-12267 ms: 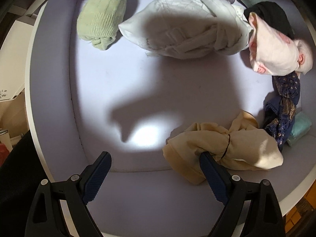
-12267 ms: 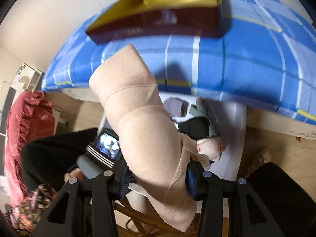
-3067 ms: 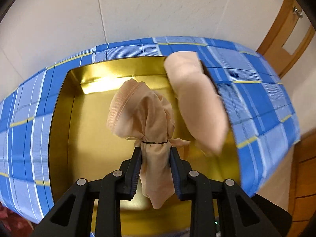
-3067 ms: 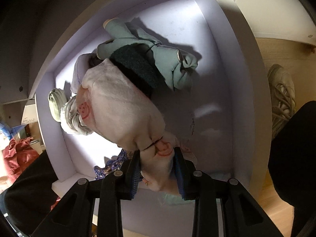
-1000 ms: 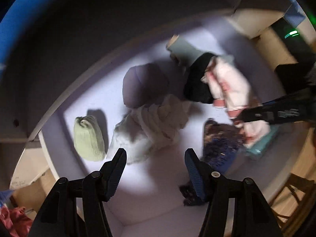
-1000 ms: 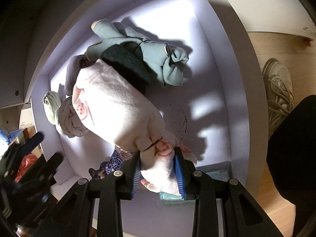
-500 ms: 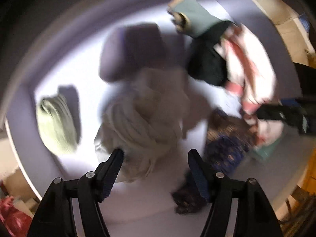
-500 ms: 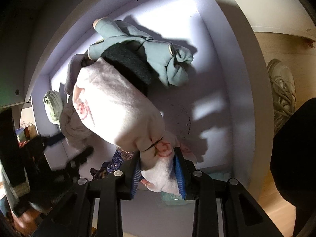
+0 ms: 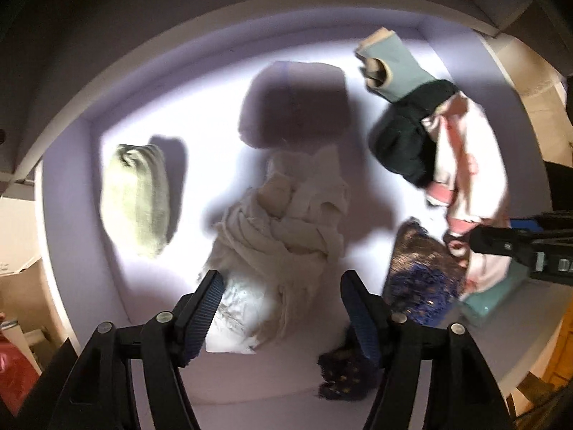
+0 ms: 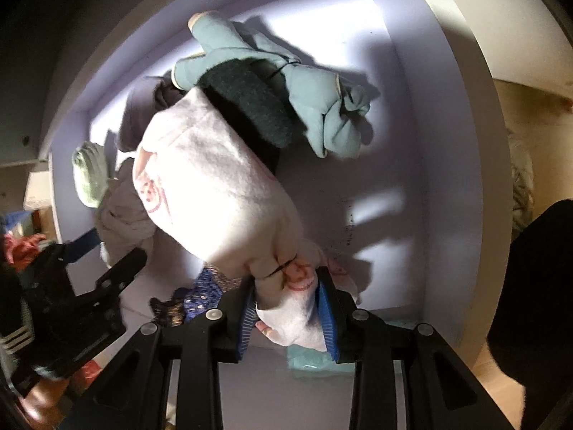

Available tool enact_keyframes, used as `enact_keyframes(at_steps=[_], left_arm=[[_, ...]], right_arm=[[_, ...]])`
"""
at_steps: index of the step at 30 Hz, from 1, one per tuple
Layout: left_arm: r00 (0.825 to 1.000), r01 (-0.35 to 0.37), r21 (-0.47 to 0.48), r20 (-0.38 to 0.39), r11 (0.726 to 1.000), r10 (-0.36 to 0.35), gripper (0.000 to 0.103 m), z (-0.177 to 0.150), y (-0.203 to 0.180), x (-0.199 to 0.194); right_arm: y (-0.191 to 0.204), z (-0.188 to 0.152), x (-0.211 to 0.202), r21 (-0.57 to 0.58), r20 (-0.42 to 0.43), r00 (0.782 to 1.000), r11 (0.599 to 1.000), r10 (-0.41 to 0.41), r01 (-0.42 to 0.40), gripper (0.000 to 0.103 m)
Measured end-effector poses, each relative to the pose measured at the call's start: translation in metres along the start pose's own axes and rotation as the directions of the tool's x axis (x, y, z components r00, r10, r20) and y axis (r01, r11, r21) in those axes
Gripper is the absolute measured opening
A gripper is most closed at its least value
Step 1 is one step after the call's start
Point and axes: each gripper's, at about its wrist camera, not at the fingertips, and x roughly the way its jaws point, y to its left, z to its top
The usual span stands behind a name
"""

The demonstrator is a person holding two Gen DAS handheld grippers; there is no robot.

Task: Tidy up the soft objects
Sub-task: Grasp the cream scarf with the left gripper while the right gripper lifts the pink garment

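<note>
My left gripper [image 9: 283, 308] is open and empty, low over a cream-white cloth bundle [image 9: 286, 225] in the middle of the pale lilac shelf [image 9: 222, 114]. My right gripper [image 10: 286, 319] is shut on the tied end of a pink-and-white bundle [image 10: 215, 193], which also shows at the right in the left wrist view [image 9: 469, 165]. A dark green sock [image 10: 247, 107] and a teal bundle [image 10: 322, 107] lie behind it. The left gripper shows at the lower left of the right wrist view [image 10: 104, 251].
A light green knit roll [image 9: 139, 197] lies at the shelf's left. A grey-purple item [image 9: 297, 104] sits at the back. A navy sequined cloth [image 9: 422, 272] and a mint item [image 9: 494, 294] lie at the front right. The shelf walls [image 10: 447, 143] close in the sides.
My left gripper has moved down and closer to the cream-white bundle, which now sits between its open jaws. My right gripper still holds the pink-and-white bundle, barely moved.
</note>
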Motion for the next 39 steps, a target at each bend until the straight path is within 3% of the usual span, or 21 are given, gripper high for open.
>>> enact_keyframes(at_steps=[4, 10, 14, 16, 25, 27, 29, 31, 33, 35, 39], left_arm=[[1.0, 0.001, -0.039, -0.003, 0.999, -0.001, 0.06, -0.004, 0.008, 0.006], [0.999, 0.05, -0.124, -0.014, 0.991, -0.052, 0.06, -0.007, 0.018, 0.015], [0.997, 0.069, -0.145, -0.021, 0.987, -0.073, 0.06, -0.015, 0.028, 0.015], [0.997, 0.066, -0.144, -0.02, 0.987, -0.069, 0.051, -0.016, 0.03, 0.016], [0.997, 0.058, -0.172, -0.047, 0.983, -0.067, 0.044, -0.017, 0.042, 0.021], [0.996, 0.055, -0.19, -0.061, 0.98, -0.068, 0.044, -0.022, 0.047, 0.02], [0.995, 0.065, -0.211, -0.065, 0.975, -0.081, 0.044, -0.025, 0.052, 0.02], [0.993, 0.079, -0.227, -0.065, 0.971, -0.096, 0.044, -0.026, 0.056, 0.021], [0.992, 0.091, -0.246, -0.06, 0.965, -0.108, 0.045, -0.027, 0.059, 0.02], [0.991, 0.103, -0.269, -0.053, 0.958, -0.121, 0.045, -0.028, 0.064, 0.017], [0.991, 0.109, -0.281, -0.045, 0.953, -0.127, 0.046, -0.026, 0.068, 0.017]], right_arm=[[-0.003, -0.004, -0.007, 0.007, 0.007, 0.999, 0.999, 0.047, -0.047, 0.032], [-0.005, -0.021, -0.03, 0.004, 0.035, 0.993, 0.994, 0.112, -0.112, 0.031], [-0.018, -0.031, -0.045, 0.061, 0.055, 0.982, 0.981, 0.183, -0.186, 0.029], [-0.025, -0.036, -0.05, 0.083, 0.06, 0.978, 0.976, 0.198, -0.202, 0.029], [-0.013, -0.036, -0.025, -0.008, 0.018, 0.998, 0.998, 0.064, -0.064, 0.033], [-0.002, -0.032, -0.014, -0.055, 0.005, 0.999, 0.997, 0.05, -0.05, 0.038], [0.01, -0.024, -0.005, -0.101, 0.009, 1.0, 0.995, 0.025, -0.024, 0.051], [0.021, -0.021, 0.002, -0.164, 0.024, 0.999, 0.986, -0.031, 0.034, 0.052], [0.026, -0.019, 0.007, -0.193, 0.039, 0.996, 0.978, -0.077, 0.083, 0.048], [0.024, -0.023, 0.006, -0.18, 0.03, 0.997, 0.981, -0.068, 0.072, 0.029], [0.016, -0.03, -0.01, -0.125, 0.031, 0.999, 0.992, 0.023, -0.019, 0.028]])
